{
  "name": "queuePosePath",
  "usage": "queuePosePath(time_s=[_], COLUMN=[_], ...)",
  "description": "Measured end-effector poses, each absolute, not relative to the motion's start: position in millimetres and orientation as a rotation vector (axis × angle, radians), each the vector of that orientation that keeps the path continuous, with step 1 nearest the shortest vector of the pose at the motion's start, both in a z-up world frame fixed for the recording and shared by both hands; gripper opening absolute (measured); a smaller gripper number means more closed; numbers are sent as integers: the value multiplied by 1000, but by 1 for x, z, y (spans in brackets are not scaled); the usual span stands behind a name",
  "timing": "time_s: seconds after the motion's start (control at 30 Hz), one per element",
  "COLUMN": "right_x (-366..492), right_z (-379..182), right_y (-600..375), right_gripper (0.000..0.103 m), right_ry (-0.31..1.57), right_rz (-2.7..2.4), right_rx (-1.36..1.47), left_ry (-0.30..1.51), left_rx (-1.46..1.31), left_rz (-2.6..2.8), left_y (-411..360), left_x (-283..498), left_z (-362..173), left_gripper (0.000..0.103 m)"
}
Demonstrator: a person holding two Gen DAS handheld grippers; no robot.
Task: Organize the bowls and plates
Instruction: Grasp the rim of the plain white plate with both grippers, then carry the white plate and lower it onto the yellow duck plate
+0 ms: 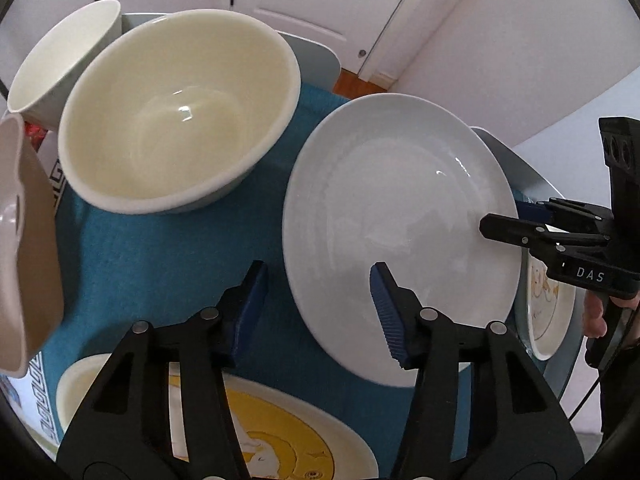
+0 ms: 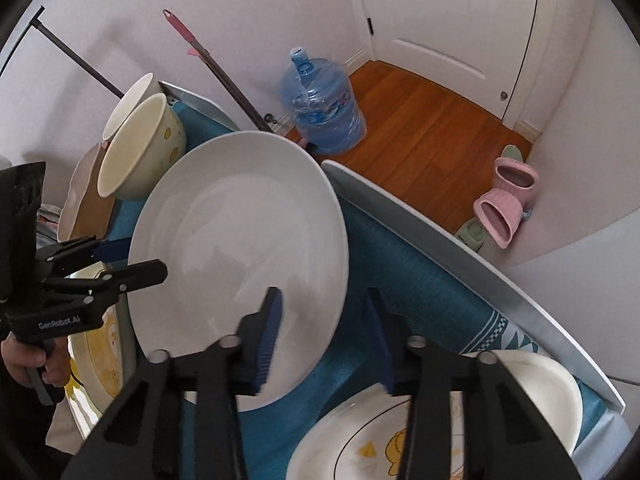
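A plain white plate (image 1: pixel 400 232) is held above the blue cloth (image 1: pixel 160 260), tilted; it also shows in the right wrist view (image 2: pixel 240 248). My left gripper (image 1: pixel 318 312) is open, its jaws straddling the plate's near-left rim. My right gripper (image 2: pixel 324 344) is open too, straddling the opposite rim; it shows in the left wrist view (image 1: pixel 504 220). Whether the pads touch the rim I cannot tell. A big cream bowl (image 1: pixel 180 112) stands behind, a smaller white bowl (image 1: pixel 60 64) beyond it. A yellow-patterned plate (image 1: pixel 288 440) lies under my left gripper.
A beige dish (image 1: pixel 24 248) stands at the left edge. Another patterned plate (image 2: pixel 376 452) and a white dish (image 2: pixel 548 392) lie under my right gripper. The table edge (image 2: pixel 440 236) runs to the right; a water jug (image 2: pixel 320 104) and pink slippers (image 2: pixel 504 204) are on the floor.
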State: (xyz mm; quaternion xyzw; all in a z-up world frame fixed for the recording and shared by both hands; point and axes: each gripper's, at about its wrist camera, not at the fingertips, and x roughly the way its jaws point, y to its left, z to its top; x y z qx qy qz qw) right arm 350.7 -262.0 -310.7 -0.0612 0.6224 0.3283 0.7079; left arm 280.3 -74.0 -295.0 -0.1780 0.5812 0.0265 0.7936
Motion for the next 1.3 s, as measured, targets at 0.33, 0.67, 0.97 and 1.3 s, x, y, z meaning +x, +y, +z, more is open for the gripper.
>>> queuePosePath(time_s=[0.33, 0.67, 0.97, 1.3], right_x=[350, 347, 347, 330], right_z=[-317, -314, -305, -267], right_y=[-263, -262, -263, -261], right_gripper=[18, 18, 18, 18], right_ry=[1372, 1366, 1359, 1322], right_rz=[762, 751, 737, 699], right_rx=[-127, -136, -132, -104], left_ry=[1241, 1249, 1247, 1207], left_rx=[-371, -327, -315, -288], left_rz=[78, 101, 100, 73], left_y=[-77, -95, -104, -97], left_x=[282, 286, 283, 266], left_z=[-292, -293, -285, -245], left_gripper=[22, 21, 21, 21])
